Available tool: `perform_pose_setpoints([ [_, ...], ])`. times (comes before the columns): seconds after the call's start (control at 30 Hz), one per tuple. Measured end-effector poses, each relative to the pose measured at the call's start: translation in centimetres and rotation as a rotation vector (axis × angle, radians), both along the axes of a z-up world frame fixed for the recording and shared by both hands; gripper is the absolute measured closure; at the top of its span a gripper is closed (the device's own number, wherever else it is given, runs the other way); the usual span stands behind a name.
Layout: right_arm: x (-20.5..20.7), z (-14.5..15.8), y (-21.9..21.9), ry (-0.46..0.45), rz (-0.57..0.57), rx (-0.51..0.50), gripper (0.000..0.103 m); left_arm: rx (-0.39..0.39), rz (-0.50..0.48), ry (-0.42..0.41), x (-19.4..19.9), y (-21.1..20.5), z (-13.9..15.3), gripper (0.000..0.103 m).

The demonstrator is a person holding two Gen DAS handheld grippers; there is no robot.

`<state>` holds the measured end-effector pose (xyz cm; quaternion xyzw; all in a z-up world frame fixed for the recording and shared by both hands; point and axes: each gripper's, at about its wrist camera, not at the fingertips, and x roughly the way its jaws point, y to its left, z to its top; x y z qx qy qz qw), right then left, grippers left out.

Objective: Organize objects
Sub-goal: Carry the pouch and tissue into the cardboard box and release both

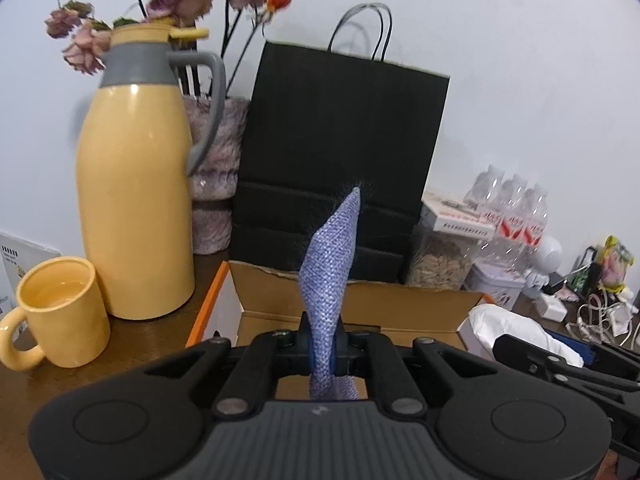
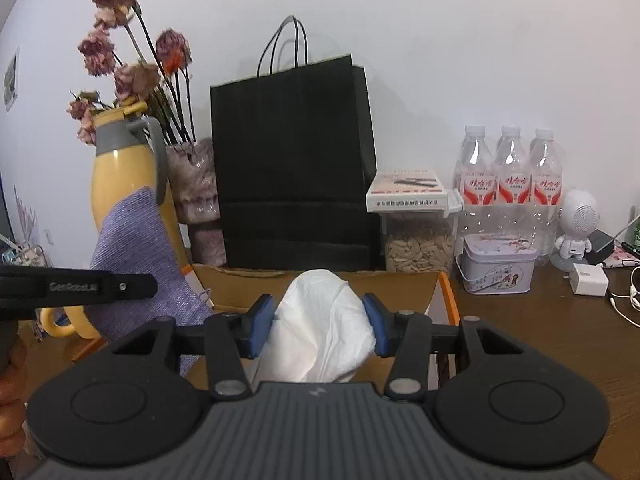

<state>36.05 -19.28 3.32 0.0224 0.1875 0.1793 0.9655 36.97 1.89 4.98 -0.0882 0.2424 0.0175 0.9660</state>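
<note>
Carrying step: left gripper (image 1: 325, 354) clamping purple woven cloth (image 1: 332, 256); right gripper (image 2: 317, 326) clasping white tissue wad (image 2: 324, 320); next, probably lowering both into cardboard box (image 1: 408, 300).

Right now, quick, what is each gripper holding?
Left gripper: jaws shut on the purple cloth.
Right gripper: jaws closed on the white tissue wad, above the cardboard box.

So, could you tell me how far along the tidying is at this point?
Nothing looks put away yet. In hand: the left gripper is shut on a purple cloth, and the right gripper holds a white tissue pack. Both hang over the open cardboard box; releasing them is left.
</note>
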Motion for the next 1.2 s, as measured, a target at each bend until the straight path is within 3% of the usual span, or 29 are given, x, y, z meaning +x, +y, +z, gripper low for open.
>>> perform_pose_setpoints([
  [0.27, 2.1, -1.4, 0.1, 0.056, -0.004, -0.018, 0.053, 0.011, 0.000, 0.047, 2.2, 0.3, -1.5, 0.097],
  [0.33, 2.3, -1.6, 0.1, 0.067, -0.006, -0.024, 0.049, 0.022, -0.004, 0.066, 2.5, 0.1, -1.7, 0.094],
  [0.4, 2.4, -1.7, 0.3, 0.079, -0.010, -0.042, 0.033, 0.042, 0.000, 0.093, 2.8, -0.1, -1.9, 0.079],
  [0.43, 2.4, -1.7, 0.4, 0.079, -0.017, -0.048, 0.023, 0.057, 0.003, 0.101, 2.9, -0.3, -2.0, 0.058],
  [0.47, 2.5, -1.7, 0.4, 0.080, -0.024, -0.056, 0.010, 0.068, 0.006, 0.102, 3.0, -0.4, -2.1, 0.029],
  [0.5, 2.5, -1.7, 0.5, 0.086, -0.028, -0.065, 0.001, 0.080, 0.017, 0.099, 3.0, -0.5, -2.0, 0.014],
  [0.53, 2.6, -1.8, 0.5, 0.092, -0.035, -0.073, 0.000, 0.093, 0.033, 0.087, 2.9, -0.6, -2.0, 0.000],
  [0.63, 2.7, -1.9, 0.4, 0.109, -0.045, -0.074, 0.000, 0.125, 0.047, 0.051, 2.5, -0.9, -1.6, 0.000],
  [0.9, 2.7, -1.9, 0.3, 0.115, -0.050, -0.074, 0.000, 0.143, 0.046, 0.059, 2.5, -1.1, -1.7, 0.000],
  [1.2, 2.5, -1.8, 0.2, 0.110, -0.053, -0.073, 0.000, 0.121, 0.053, -0.055, 0.4, -0.8, 1.0, 0.000],
])
